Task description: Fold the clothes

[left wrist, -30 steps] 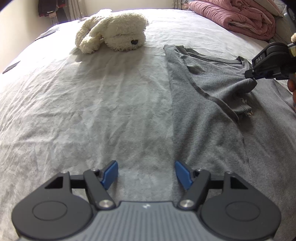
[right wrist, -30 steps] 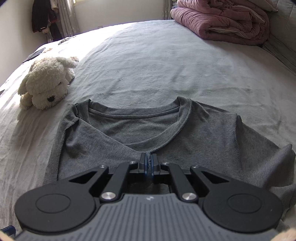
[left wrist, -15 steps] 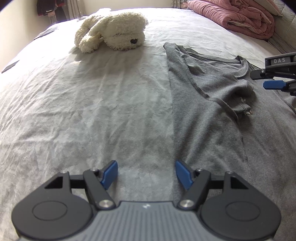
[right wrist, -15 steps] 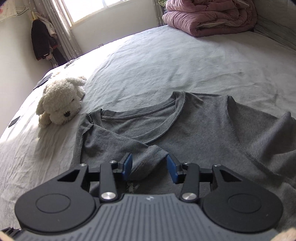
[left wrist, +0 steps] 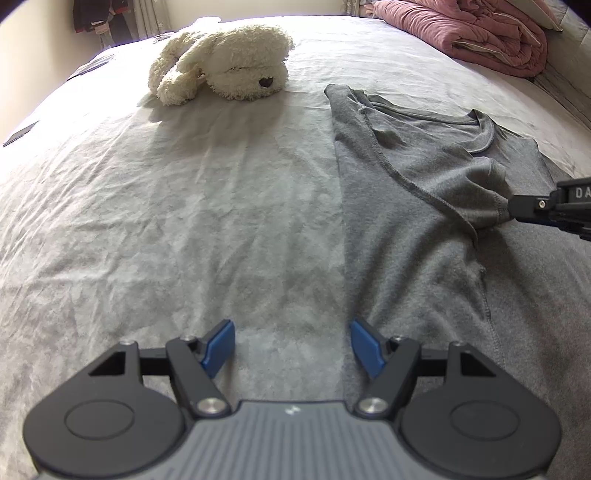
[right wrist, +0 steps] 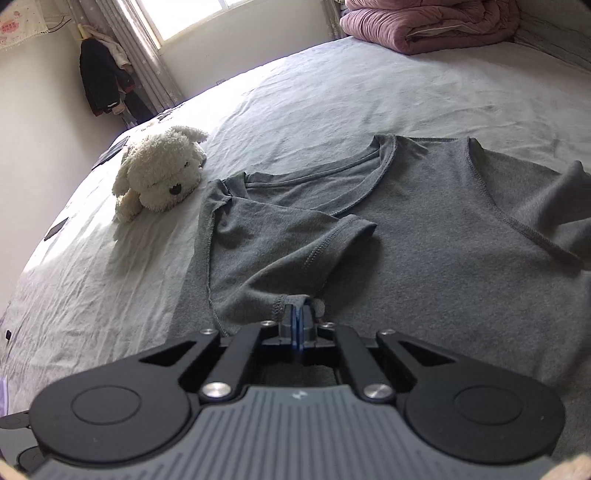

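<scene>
Pinching the sleeve hem (right wrist: 275, 306), your right gripper (right wrist: 297, 319) has just clamped shut to carry the fold inward while your left gripper (left wrist: 291, 347) waits wide open and empty at the T-shirt (left wrist: 424, 258) side edge.

Bedroom interior. Wide bed with wrinkled pale grey sheet (right wrist: 332, 96), filling most of both views. Folded dusty-pink quilted duvet (right wrist: 424, 26) bundled at the far end of the bed, beside a grey padded headboard (right wrist: 554, 33) at the right edge. Cream fluffy plush dog (right wrist: 159, 173) lying on the sheet towards the left. Plain off-white wall (right wrist: 40, 122) at left. Bright window (right wrist: 207, 14) in the far wall, daylight spilling across the sheet; patterned grey curtain (right wrist: 140, 55) hanging beside it. Dark garments (right wrist: 101, 81) hung in the corner by the curtain. Small dark flat items (right wrist: 55, 229) near the bed's left edge, identity unclear.
</scene>
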The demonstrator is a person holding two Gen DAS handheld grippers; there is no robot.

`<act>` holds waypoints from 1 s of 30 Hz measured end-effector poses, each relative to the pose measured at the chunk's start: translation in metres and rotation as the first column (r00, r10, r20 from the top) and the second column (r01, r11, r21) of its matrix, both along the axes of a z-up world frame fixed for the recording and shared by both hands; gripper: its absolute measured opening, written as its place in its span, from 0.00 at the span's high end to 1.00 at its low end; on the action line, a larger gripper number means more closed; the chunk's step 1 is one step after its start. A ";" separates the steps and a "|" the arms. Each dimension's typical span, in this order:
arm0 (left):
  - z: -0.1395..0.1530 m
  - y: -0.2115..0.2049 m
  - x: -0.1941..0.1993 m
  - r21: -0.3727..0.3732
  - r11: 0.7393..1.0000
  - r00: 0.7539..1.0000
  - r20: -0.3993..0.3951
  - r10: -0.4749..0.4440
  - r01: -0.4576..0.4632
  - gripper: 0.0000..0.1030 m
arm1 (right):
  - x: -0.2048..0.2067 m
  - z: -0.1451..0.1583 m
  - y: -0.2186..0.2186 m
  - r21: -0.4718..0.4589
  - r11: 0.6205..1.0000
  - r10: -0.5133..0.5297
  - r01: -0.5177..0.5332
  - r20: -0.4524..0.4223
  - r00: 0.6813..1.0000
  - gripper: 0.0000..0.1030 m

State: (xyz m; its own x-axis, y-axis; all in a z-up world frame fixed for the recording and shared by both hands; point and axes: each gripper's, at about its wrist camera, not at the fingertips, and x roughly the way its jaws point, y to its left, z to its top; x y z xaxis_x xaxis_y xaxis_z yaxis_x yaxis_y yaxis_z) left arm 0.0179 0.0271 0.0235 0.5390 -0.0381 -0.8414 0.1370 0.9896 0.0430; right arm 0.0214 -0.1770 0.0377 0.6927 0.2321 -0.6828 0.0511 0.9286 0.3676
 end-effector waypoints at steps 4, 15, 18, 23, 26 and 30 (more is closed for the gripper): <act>0.000 -0.001 -0.001 0.008 1.000 1.000 0.004 -0.002 0.002 0.31 | 0.000 -0.018 0.007 -0.071 0.997 -0.023 0.020 -0.041 0.999 1.00; 0.005 0.002 -0.003 -0.100 0.995 0.999 -0.035 -0.022 0.019 0.31 | 0.011 -0.022 -0.004 0.139 0.989 0.046 -0.052 0.047 0.998 0.57; 0.001 -0.007 -0.007 -0.055 0.997 0.998 -0.024 -0.064 0.062 0.30 | 0.019 -0.025 0.000 0.110 0.994 0.016 -0.016 0.001 1.000 0.93; 0.001 -0.012 -0.008 -0.003 0.996 0.996 -0.009 -0.090 0.090 0.29 | -0.007 -0.003 0.002 0.092 0.995 -0.028 0.023 0.054 0.998 0.93; 0.000 -0.012 -0.009 0.020 0.994 0.995 -0.003 -0.104 0.104 0.28 | -0.001 -0.014 0.001 0.110 0.992 -0.054 0.055 -0.008 0.998 0.93; 0.000 -0.011 -0.011 0.052 0.990 0.992 0.010 -0.129 0.128 0.26 | 0.016 -0.037 -0.001 0.121 0.989 -0.072 0.082 -0.088 0.994 0.94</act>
State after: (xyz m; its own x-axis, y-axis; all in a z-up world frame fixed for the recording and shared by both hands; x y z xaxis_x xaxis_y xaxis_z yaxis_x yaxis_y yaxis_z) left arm 0.0067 0.0156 0.0238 0.5432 -0.0646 -0.8371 0.2620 0.9603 0.0959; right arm 0.0376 -0.1777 0.0011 0.6537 0.2666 -0.7082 0.1561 0.8682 0.4710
